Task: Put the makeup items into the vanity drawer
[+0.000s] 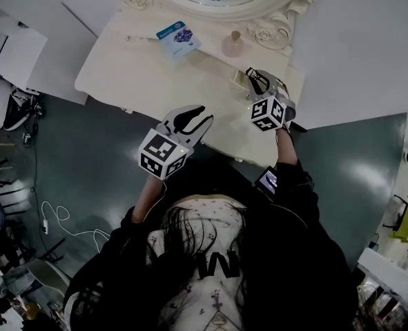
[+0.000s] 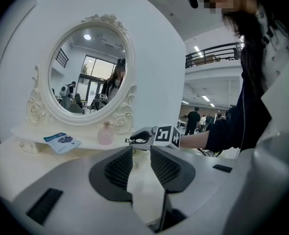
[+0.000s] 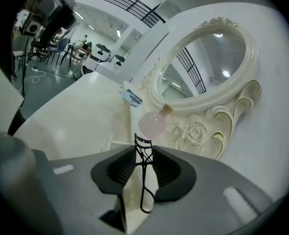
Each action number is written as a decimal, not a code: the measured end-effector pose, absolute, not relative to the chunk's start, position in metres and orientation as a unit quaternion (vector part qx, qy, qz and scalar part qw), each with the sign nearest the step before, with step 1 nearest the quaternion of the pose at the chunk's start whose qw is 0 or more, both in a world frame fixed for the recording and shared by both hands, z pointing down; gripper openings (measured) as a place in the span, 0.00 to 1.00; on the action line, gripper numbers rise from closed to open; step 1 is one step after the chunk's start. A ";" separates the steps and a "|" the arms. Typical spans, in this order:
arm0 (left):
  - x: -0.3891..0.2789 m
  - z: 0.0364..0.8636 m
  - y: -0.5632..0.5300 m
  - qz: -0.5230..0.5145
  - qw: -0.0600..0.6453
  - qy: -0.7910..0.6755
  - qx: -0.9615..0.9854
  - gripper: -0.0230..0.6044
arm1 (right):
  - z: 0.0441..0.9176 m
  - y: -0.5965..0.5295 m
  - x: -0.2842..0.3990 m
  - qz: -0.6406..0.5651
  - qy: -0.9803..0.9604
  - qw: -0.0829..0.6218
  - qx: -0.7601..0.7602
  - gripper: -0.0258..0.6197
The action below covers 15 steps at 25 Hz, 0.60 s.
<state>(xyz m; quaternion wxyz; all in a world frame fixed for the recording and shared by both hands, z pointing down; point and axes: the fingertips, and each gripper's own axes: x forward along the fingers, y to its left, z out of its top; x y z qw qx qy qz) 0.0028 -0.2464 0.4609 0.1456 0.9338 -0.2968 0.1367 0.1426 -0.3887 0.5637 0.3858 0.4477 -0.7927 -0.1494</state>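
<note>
Your dark hair and sleeves fill the bottom of the head view, and both grippers reach out from them over the cream vanity tabletop [image 1: 155,74]. Your left gripper [image 1: 202,116] hangs over the front edge. Your right gripper [image 1: 257,80] is further in on the right side, near the pink bottle [image 1: 233,45] that stands at the foot of the oval mirror [image 1: 279,26]. A blue packet [image 1: 178,36] lies flat, left of the bottle.

Looking along your right gripper, its jaws are pinching a black eyelash curler [image 3: 143,180]. The pads clamp its shaft, the curved head pokes out past the jaw tips toward the pink bottle, and the handle loops hang back toward the camera. The curler is off the tabletop.

Looking along your left gripper, its jaws stand slightly apart with only bare tabletop between them. Your right gripper shows ahead, just in front of the bottle.
</note>
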 end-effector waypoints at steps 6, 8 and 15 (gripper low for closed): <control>0.002 0.461 -0.245 0.138 0.144 -0.297 0.934 0.22 | 0.593 -0.388 0.135 -0.108 -0.810 0.397 0.418 0.22; -0.001 0.460 -0.246 0.138 0.145 -0.301 0.932 0.22 | 0.600 -0.389 0.132 -0.095 -0.812 0.399 0.415 0.22; -0.012 0.460 -0.247 0.138 0.148 -0.314 0.928 0.22 | 0.607 -0.392 0.133 -0.015 -0.826 0.377 0.418 0.22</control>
